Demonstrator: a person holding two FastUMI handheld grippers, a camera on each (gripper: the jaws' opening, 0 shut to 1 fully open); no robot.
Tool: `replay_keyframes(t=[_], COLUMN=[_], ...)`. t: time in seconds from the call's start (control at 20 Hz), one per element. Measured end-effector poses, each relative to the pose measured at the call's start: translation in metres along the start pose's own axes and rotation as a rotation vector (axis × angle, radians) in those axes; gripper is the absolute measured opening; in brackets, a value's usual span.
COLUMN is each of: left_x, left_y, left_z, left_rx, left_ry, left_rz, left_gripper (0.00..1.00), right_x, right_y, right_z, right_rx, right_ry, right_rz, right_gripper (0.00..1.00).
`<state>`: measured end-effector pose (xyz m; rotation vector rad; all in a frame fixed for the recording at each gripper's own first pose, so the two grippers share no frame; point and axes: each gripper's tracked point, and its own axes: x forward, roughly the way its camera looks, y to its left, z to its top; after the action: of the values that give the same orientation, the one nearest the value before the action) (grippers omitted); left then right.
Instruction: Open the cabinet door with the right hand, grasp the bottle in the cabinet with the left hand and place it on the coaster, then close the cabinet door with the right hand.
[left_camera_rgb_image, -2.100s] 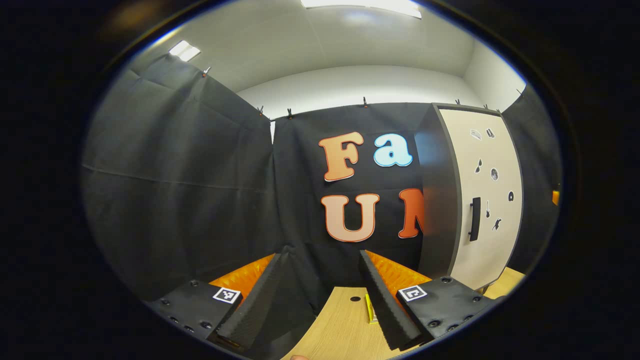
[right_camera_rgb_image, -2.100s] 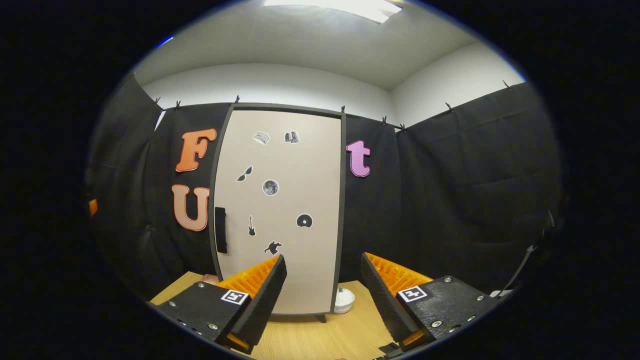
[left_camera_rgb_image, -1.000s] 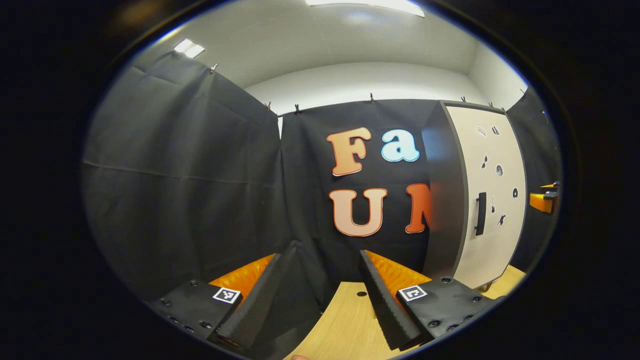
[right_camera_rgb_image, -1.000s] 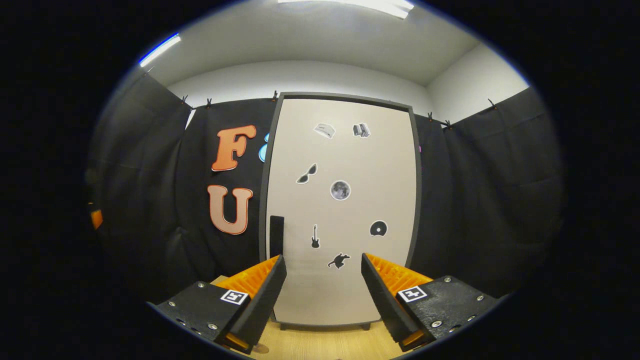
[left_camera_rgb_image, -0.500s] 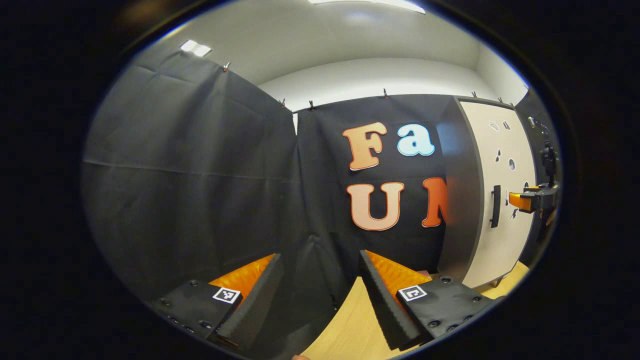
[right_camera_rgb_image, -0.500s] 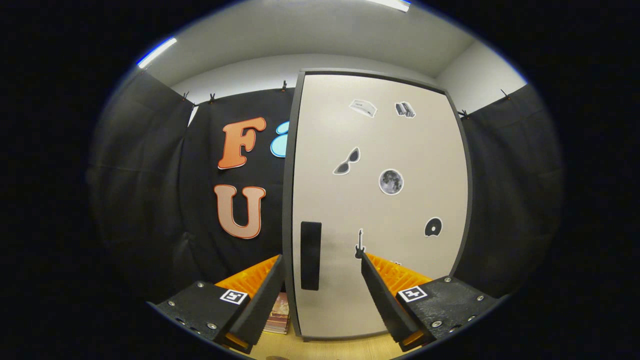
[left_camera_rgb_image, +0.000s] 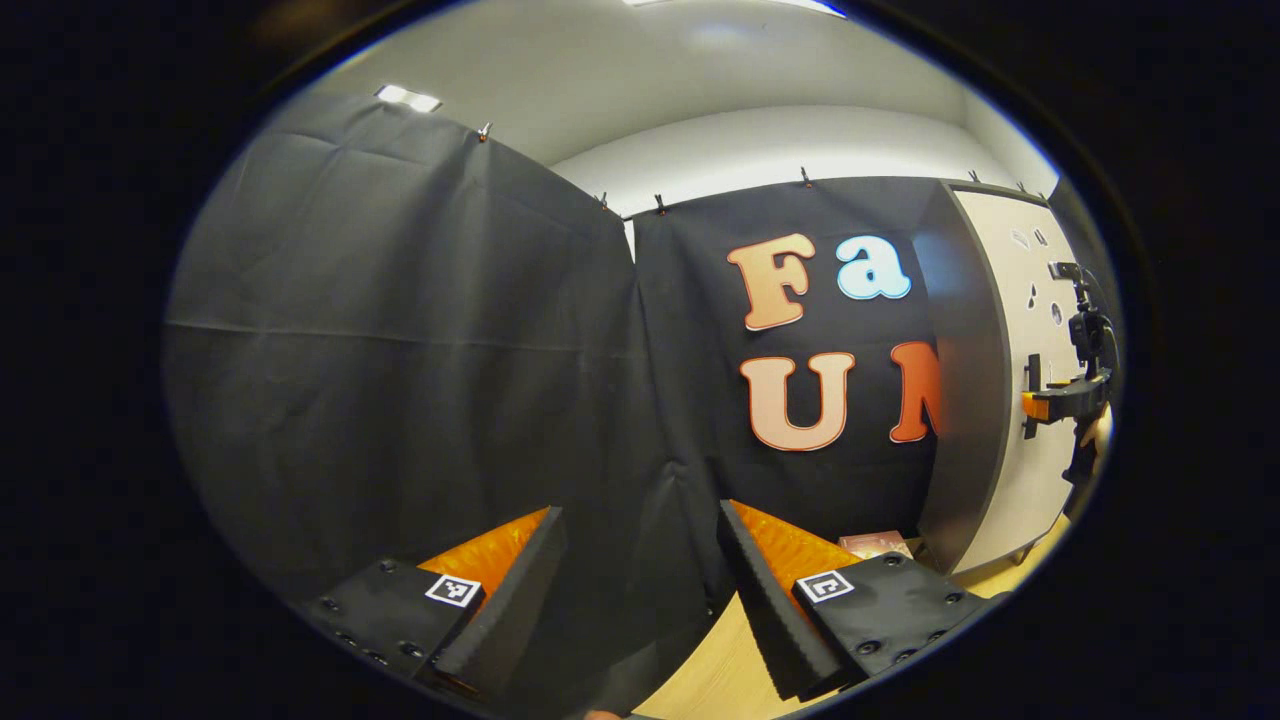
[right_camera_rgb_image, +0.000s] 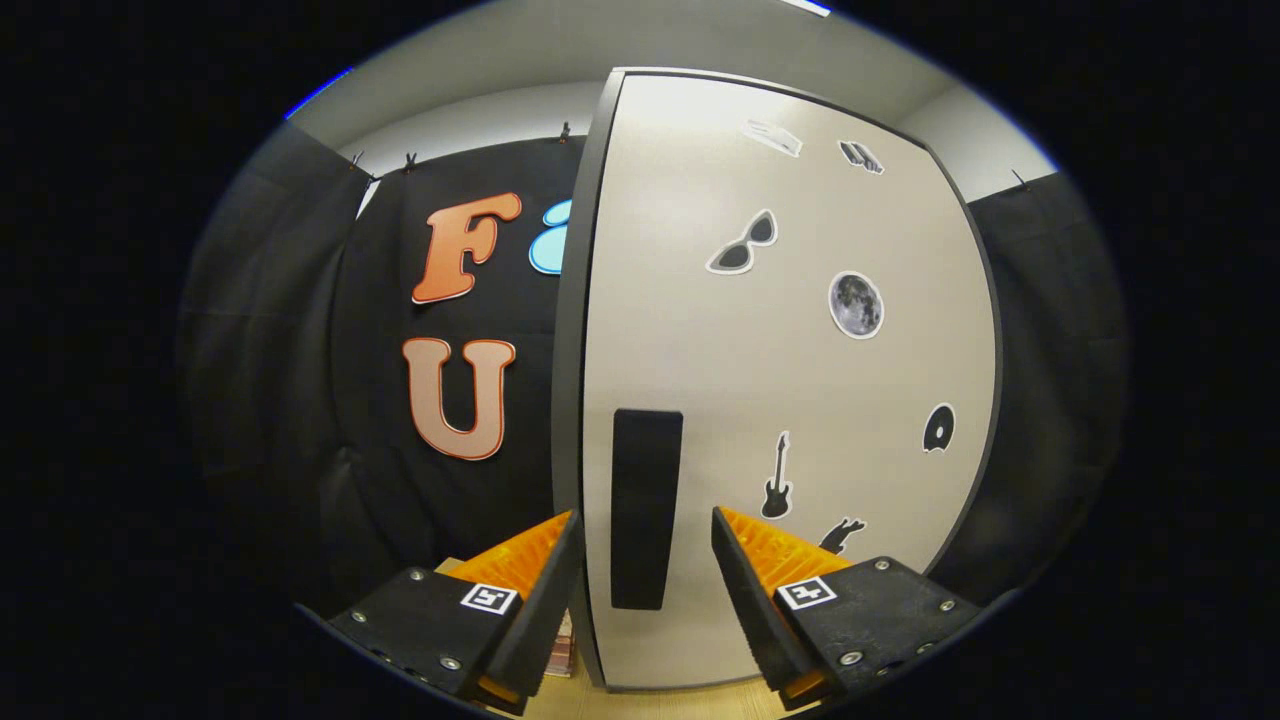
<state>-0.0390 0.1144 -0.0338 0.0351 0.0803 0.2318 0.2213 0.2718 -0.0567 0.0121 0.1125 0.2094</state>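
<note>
Right now, right gripper (right_camera_rgb_image: 640, 590) jaws wide apart around the closed cabinet door's (right_camera_rgb_image: 780, 380) handle (right_camera_rgb_image: 645, 505), left gripper (left_camera_rgb_image: 635, 600) jaws open, empty.

The right gripper (right_camera_rgb_image: 640, 590) is facing the closed beige cabinet door (right_camera_rgb_image: 800, 380), jaws spread apart and framing the black vertical bar handle (right_camera_rgb_image: 645, 507) near that door's left edge, not gripping it.

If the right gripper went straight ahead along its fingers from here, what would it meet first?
Most likely the dark vertical handle on the closed cabinet door: it stands between the open fingers of the right gripper, and the left gripper view puts that gripper close to it. Contact cannot be judged.
</note>
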Motion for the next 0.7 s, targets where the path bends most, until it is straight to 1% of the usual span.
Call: replay_keyframes(t=[0.1, 0.15, 0.25, 0.3, 0.4, 0.55, 0.7], left_x=[0.0002, -0.0002, -0.0007, -0.0007, -0.0015, -0.0033, -0.0034], left_y=[0.0027, 0.0033, 0.0044, 0.0046, 0.0052, 0.006, 0.006], left_z=[-0.0024, -0.0026, -0.0037, -0.0042, -0.0064, -0.0053, -0.0052], left_rx=[-0.002, -0.002, 0.002, 0.004, 0.004, -0.007, -0.003], left_ry=[0.003, 0.004, 0.005, 0.007, 0.013, 0.014, 0.01], left_rz=[0.013, 0.018, 0.025, 0.029, 0.032, 0.03, 0.032], left_gripper=[0.98, 0.98, 0.98, 0.98, 0.98, 0.98, 0.98], right_x=[0.0073, 0.0097, 0.0114, 0.0124, 0.0116, 0.0077, 0.0035], right_y=[0.0007, 0.0002, 0.0024, 0.0051, 0.0046, 0.0046, 0.0052], right_z=[-0.004, -0.0062, -0.0089, -0.0092, -0.01, -0.0093, -0.0092], right_rx=[0.021, 0.032, 0.065, 0.084, 0.079, 0.072, 0.056], right_ry=[0.016, 0.027, 0.041, 0.045, 0.044, 0.033, 0.035], right_rz=[0.002, 0.005, 0.021, 0.037, 0.049, 0.056, 0.089], right_gripper=[0.71, 0.68, 0.58, 0.48, 0.36, 0.31, 0.25])
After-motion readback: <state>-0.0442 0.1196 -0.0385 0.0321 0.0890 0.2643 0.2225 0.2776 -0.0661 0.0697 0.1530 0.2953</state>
